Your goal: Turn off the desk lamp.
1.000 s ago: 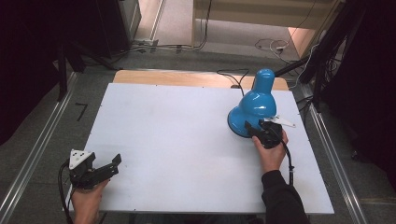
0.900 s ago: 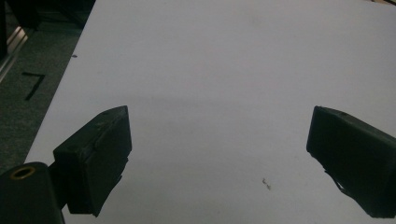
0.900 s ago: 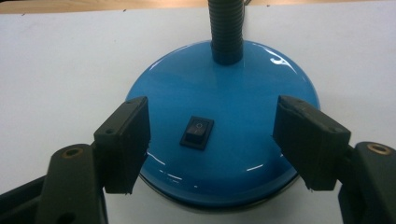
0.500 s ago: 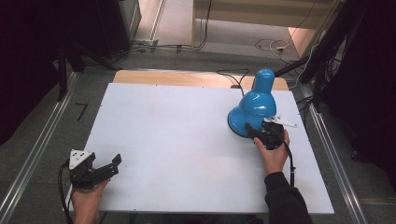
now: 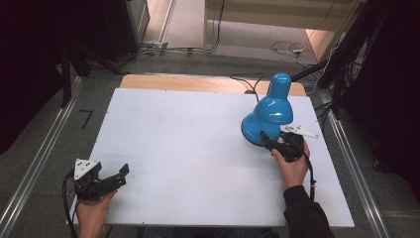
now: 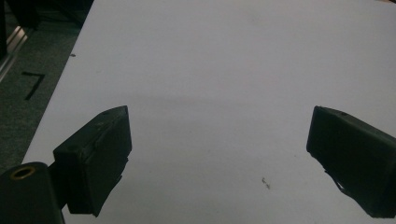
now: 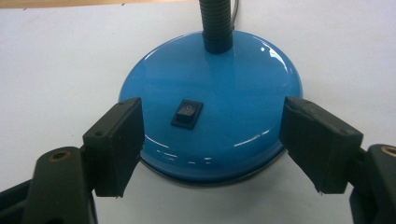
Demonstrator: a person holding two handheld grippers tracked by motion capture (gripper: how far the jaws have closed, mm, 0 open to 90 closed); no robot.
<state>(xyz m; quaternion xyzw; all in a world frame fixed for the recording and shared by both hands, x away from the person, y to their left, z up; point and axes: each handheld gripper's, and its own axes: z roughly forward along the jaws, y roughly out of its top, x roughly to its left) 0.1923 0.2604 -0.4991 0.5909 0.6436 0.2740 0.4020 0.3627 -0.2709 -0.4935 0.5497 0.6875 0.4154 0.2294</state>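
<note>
Lamp stands on the right part of the white surface, near its far right corner, blue and glossy. The right gripper has its jaws apart on both sides of the round base, not touching it. The base looks heavy and slippery, so I think its low rim is the best place to hold, away from the small switch. The left gripper is also spread wide, holding nothing, at the near left corner. Much free room lies between them; the right edge is close to the lamp.
</note>
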